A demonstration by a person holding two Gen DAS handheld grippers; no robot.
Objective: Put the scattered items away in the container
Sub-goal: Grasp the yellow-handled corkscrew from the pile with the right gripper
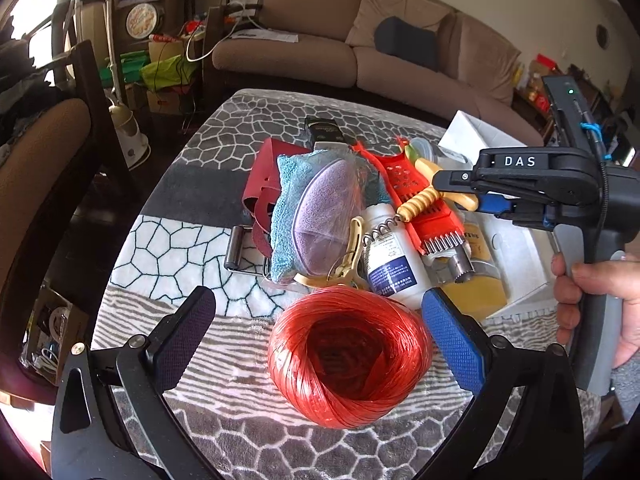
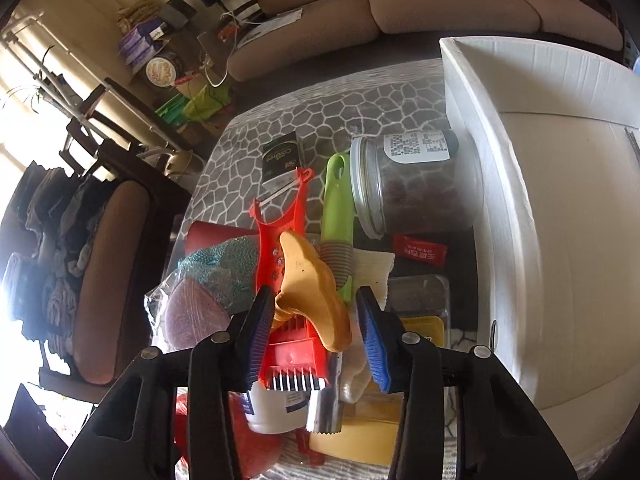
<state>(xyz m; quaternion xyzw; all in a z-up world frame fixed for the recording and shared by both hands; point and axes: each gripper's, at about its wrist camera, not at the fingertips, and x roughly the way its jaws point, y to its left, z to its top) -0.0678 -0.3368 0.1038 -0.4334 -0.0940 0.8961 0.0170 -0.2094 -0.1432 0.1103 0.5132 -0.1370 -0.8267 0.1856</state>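
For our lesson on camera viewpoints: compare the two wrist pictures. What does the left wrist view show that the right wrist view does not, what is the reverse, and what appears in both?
Only the left wrist view shows the whole red twine ball between the open left gripper, the small roller, and a hand holding the right gripper.

Only the right wrist view shows the clear jar lying on its side, the red sachet and the white box's open interior.

Both show the orange grater, the yellow handle between the right gripper's pads, the white bottle and the blue cloth.
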